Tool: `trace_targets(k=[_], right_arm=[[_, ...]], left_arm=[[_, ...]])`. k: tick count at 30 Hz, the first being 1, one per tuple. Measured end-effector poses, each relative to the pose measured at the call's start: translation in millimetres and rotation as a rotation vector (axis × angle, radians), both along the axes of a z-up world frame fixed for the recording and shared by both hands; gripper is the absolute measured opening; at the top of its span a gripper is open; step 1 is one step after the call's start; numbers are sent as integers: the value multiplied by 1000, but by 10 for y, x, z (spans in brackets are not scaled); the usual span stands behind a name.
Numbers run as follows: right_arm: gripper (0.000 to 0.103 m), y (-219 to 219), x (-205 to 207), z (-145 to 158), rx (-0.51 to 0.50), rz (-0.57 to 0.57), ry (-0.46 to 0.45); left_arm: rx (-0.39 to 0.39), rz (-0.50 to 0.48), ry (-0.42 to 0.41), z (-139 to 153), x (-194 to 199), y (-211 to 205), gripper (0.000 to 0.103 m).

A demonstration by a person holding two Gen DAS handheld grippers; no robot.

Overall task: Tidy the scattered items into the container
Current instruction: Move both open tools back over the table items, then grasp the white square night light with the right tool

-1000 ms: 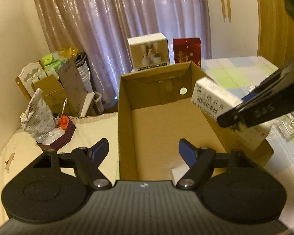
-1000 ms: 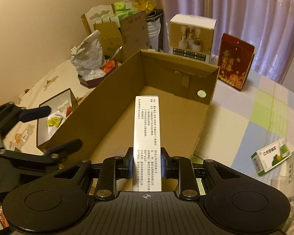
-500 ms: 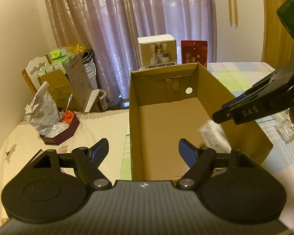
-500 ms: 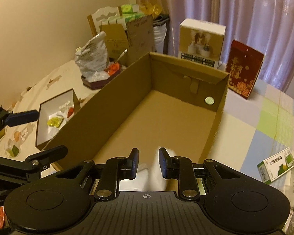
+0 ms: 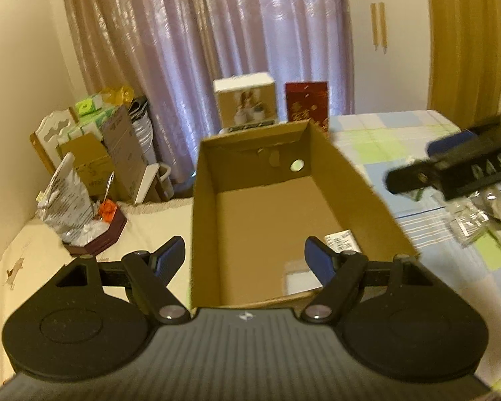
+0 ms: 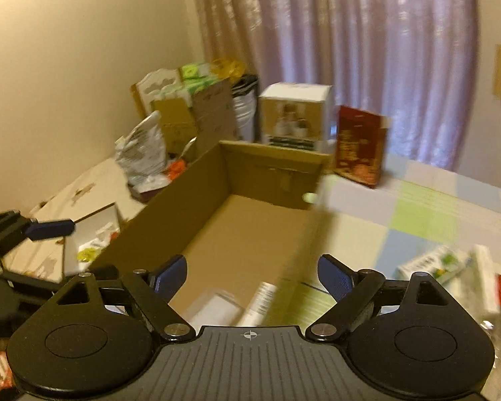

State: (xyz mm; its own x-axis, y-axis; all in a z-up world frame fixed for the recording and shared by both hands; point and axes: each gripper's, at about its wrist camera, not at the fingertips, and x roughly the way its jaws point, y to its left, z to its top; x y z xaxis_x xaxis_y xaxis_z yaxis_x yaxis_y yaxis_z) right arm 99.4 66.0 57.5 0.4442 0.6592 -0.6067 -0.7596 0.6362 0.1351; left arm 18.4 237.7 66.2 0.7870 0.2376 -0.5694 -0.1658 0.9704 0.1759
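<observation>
With the white printed carton [image 6: 259,304] lying at the near end of the open brown cardboard box [image 6: 223,180], both the right gripper [image 6: 252,275] and left gripper [image 5: 245,255] stood spread and empty; the next reach was best aimed squarely at the green-and-white packets [image 6: 434,264] on the checked cloth's right edge.

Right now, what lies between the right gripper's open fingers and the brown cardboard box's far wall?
In the right wrist view, from the right gripper, white medicine boxes at the near end, then bare floor to the cardboard box wall.

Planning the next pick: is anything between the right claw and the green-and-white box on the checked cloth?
Nothing visible. The right claw is open over the cardboard box's near corner; the green-and-white box lies to its right on the checked cloth.
</observation>
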Motion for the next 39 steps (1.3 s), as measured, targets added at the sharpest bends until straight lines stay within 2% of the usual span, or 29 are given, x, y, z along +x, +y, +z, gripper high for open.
trace_targets(k=[7,8,9,11,19,22,24,27,31,39], right_arm=[[92,-1023,-130,-124,5,-194,17],[94,-1159,-135,-151,-4,-218,21],[102,-1323,-146,-187,-13,-248,19],[103,-1591,-156,-242,-22,-290,22],[103,-2532,-71,-440,-78,-419,57],[103,-2715,-9,-495,-93,-439,68],[103,-2796,46,-554,-103,-450,76],[103,-2899,121,-636,-107,-478,92],[103,-2986,272,-770,-115,-495,113],[103,-3048,602,-1031,-165,-456,117]], left_arm=[[-12,-123,-18,169,80,-581,78],[-16,-145,-19,186,98,-683,78],[-17,-165,-21,201,119,-779,79],[-20,-208,-25,215,161,-997,82],[-44,-366,28,-36,356,-1753,88],[-36,-419,64,-176,467,-1984,91],[-24,-446,84,-266,542,-2097,97],[-16,-467,109,-396,653,-2205,98],[-24,-461,139,-564,810,-2301,99],[-73,-440,191,-905,1111,-2476,100]])
